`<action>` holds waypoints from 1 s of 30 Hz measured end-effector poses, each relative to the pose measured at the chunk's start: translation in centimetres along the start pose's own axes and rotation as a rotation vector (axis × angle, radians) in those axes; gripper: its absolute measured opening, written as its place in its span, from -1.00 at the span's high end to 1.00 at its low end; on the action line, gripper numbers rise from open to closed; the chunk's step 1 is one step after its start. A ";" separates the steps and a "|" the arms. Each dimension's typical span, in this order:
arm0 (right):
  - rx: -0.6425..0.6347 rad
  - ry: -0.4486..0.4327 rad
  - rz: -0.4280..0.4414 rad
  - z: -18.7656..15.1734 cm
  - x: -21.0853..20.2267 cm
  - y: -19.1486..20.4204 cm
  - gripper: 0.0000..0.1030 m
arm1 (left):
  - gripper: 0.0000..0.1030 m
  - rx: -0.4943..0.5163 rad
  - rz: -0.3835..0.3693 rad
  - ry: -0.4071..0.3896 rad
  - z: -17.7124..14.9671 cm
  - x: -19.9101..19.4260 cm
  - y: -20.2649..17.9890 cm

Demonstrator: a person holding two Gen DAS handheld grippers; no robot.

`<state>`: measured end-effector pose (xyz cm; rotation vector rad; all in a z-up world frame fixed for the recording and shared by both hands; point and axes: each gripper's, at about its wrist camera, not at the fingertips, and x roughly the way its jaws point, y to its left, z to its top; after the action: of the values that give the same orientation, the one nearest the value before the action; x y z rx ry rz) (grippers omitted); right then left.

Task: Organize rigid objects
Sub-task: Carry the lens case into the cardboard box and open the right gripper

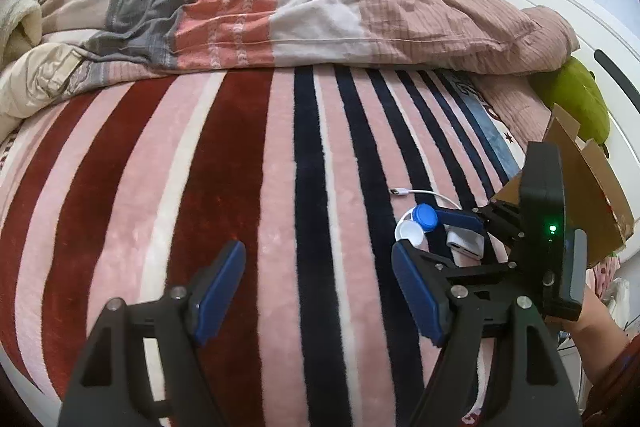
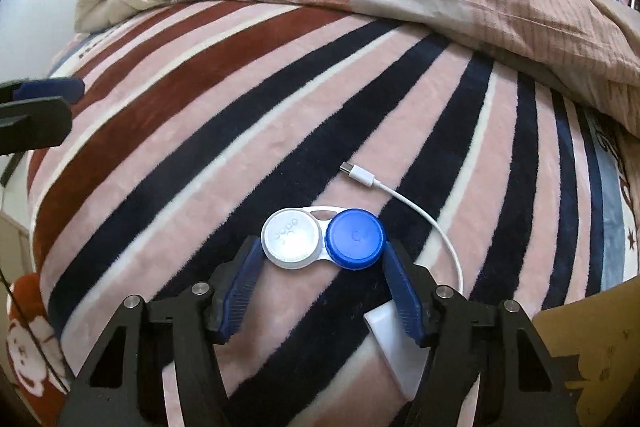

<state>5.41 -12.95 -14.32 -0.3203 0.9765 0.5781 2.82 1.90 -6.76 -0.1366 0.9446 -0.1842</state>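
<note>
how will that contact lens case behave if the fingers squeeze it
The contact lens case looks like hard plastic, so probably stiff and light. Its round, smooth caps may slip between the right gripper's fingers. Lying flat on the plush blanket, it seems unlikely to roll.

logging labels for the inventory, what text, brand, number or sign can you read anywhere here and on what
Nothing reads cleanly in either view.
Round white cap of the plastic contact lens case: raised dots or marks, too small to read.
Round blue cap: one faint embossed mark, unreadable.
Striped fleece blanket: red lettering at its right edge, cut off and distorted.
Brown cardboard box: red print along its rim, blurred.
Small white charger block: no visible text.
</note>
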 end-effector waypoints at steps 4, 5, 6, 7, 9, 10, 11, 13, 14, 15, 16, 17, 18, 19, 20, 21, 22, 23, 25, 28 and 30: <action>-0.008 -0.050 0.033 -0.2 -1.6 0.4 -0.13 | -0.42 0.010 -0.027 -0.010 0.3 -1.1 -1.1; -0.018 -0.069 0.044 -0.2 -2.5 0.6 -0.13 | -0.42 0.014 -0.042 -0.014 0.4 -1.5 -1.5; -0.028 -0.085 0.055 -0.2 -3.3 0.9 -0.13 | -0.42 0.022 -0.062 -0.020 0.5 -1.9 -2.1; -0.040 -0.102 0.070 -0.2 -4.2 1.2 -0.13 | -0.41 0.033 -0.080 -0.027 0.6 -2.3 -2.8; -0.059 -0.150 0.101 -0.2 -6.5 1.8 -0.13 | -0.41 0.055 -0.119 -0.037 0.9 -3.1 -4.2; -0.068 -0.178 0.117 -0.2 -7.8 2.0 -0.13 | -0.41 0.065 -0.139 -0.042 1.2 -3.5 -4.9; -0.077 -0.210 0.133 -0.2 -9.3 2.2 -0.13 | -0.37 0.074 -0.173 -0.050 1.5 -4.0 -5.8; -0.089 -0.268 0.141 -0.2 -11.9 2.4 -0.13 | -0.15 0.090 -0.233 -0.056 1.9 -4.7 -7.2; -0.095 -0.301 0.146 -0.3 -13.4 2.3 -0.13 | 0.01 0.100 -0.264 -0.056 2.1 -5.1 -8.0; -0.101 -0.322 0.148 -0.4 -14.4 2.2 -0.13 | 0.07 0.109 -0.290 -0.056 2.4 -5.4 -8.9; -0.105 -0.345 0.146 -0.6 -15.5 2.0 -0.13 | 0.18 0.117 -0.305 -0.058 2.7 -5.6 -9.7; -0.110 -0.366 0.144 -0.9 -16.6 1.8 -0.13 | 0.29 0.127 -0.318 -0.061 3.0 -5.8 -10.6; -0.112 -0.383 0.142 -1.2 -17.5 1.5 -0.13 | 0.35 0.143 -0.337 -0.060 3.2 -5.9 -11.6; -0.112 -0.393 0.137 -1.3 -18.0 1.3 -0.13 | 0.47 0.156 -0.356 -0.059 3.4 -6.0 -12.5; -0.108 -0.409 0.119 -1.7 -18.8 0.8 -0.13 | 0.48 0.170 -0.364 -0.059 3.6 -6.0 -13.4; -0.106 -0.416 0.106 -2.0 -19.3 0.2 -0.13 | 0.49 0.189 -0.368 -0.059 3.9 -5.9 -14.5; -0.102 -0.421 0.097 -2.1 -19.6 -0.4 -0.13 | 0.50 0.204 -0.372 -0.058 4.1 -5.8 -15.4; -0.094 -0.429 0.088 -2.4 -20.1 -1.1 -0.13 | 0.52 0.224 -0.377 -0.051 4.5 -5.5 -16.7; -0.071 -0.434 0.070 -3.0 -20.6 -2.7 -0.12 | 0.53 0.262 -0.386 -0.030 5.1 -4.8 -18.7; -0.016 -0.430 0.045 -4.3 -21.5 -5.6 -0.12 | 0.53 0.311 -0.404 0.003 5.9 -3.5 -21.8; 0.012 -0.422 0.014 -4.9 -21.9 -7.3 -0.12 | 0.53 0.334 -0.424 0.035 6.4 -2.3 -23.7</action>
<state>-2.98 -28.12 1.64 -0.1702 0.5752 0.6219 4.46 -20.53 3.46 -0.0231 0.8978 -0.7336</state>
